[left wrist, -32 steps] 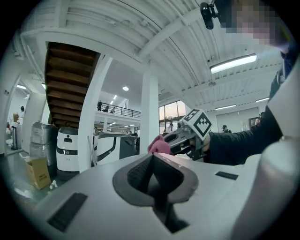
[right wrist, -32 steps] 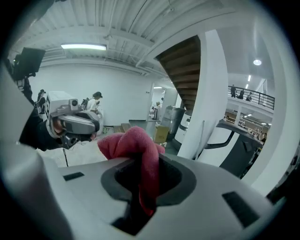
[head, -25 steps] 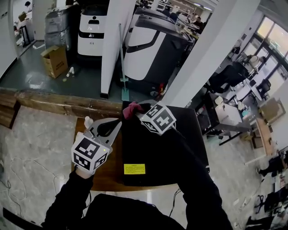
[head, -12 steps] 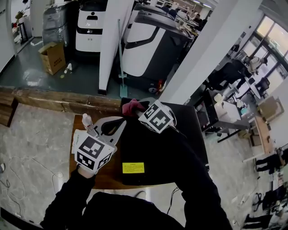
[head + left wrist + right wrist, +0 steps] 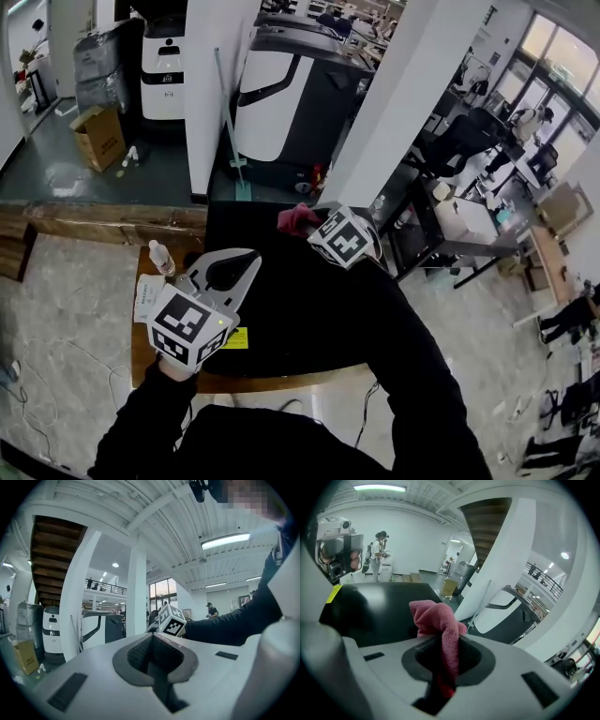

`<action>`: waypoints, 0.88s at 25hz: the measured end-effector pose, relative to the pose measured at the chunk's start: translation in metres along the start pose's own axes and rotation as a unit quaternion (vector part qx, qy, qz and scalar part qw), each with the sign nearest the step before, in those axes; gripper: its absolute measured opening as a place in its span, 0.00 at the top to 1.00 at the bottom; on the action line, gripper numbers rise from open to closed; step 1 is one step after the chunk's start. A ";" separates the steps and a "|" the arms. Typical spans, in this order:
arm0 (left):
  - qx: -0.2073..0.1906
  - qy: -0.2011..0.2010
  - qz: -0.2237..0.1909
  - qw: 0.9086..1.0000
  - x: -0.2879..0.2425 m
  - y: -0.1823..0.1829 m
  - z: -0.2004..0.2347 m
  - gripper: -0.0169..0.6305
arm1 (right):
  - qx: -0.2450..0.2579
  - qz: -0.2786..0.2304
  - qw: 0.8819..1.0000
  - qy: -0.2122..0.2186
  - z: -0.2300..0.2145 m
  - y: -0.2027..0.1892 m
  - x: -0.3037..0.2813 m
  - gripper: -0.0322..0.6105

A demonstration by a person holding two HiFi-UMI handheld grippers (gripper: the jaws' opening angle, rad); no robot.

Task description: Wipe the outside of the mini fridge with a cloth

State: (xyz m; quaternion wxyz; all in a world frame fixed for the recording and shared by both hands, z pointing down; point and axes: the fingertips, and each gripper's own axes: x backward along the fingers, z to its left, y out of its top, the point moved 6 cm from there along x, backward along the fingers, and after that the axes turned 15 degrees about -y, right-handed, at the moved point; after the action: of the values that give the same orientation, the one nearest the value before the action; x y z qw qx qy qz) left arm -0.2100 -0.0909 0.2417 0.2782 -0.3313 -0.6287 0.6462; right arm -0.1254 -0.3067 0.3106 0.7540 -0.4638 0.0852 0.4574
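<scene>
A cardboard box (image 5: 98, 136) sits on the floor far left. Nearer, a small bottle (image 5: 161, 258) and a leaflet (image 5: 145, 295) stand on a wooden table (image 5: 141, 349), at the fridge's left side. The left gripper (image 5: 246, 260) hovers over that edge, jaws pressed together on nothing. The black fridge (image 5: 281, 300) fills the middle, with the right sleeve (image 5: 403, 356) hiding part of its top. At its far edge the right gripper (image 5: 309, 223) pinches a pink cloth (image 5: 292, 217).

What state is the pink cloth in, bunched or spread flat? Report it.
Bunched, not spread: the pink terry cloth sits crumpled in a wad, pinched between the right gripper's shut jaws.
</scene>
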 end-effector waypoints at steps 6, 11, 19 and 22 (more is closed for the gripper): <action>-0.005 -0.002 0.012 1.000 -0.042 0.004 -0.033 0.97 | -0.020 0.013 1.000 -0.016 -0.049 -0.061 0.017 0.85; -0.011 0.005 0.017 1.000 -0.070 0.009 -0.054 0.97 | -0.035 0.020 0.999 -0.028 -0.086 -0.108 0.032 0.85; -0.011 0.043 0.020 0.999 -0.087 0.011 -0.083 0.97 | -0.049 0.015 0.998 -0.030 -0.118 -0.143 0.044 0.85; -0.011 0.062 0.020 0.998 -0.085 0.013 -0.096 0.97 | -0.051 -0.011 0.998 -0.030 -0.119 -0.138 0.061 0.85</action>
State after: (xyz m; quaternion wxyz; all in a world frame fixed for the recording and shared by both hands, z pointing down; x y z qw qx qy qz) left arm -0.0814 -0.0975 0.2359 0.2996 -0.3863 -0.6109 0.6228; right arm 0.0506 -0.3831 0.2966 0.7368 -0.4885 0.0338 0.4663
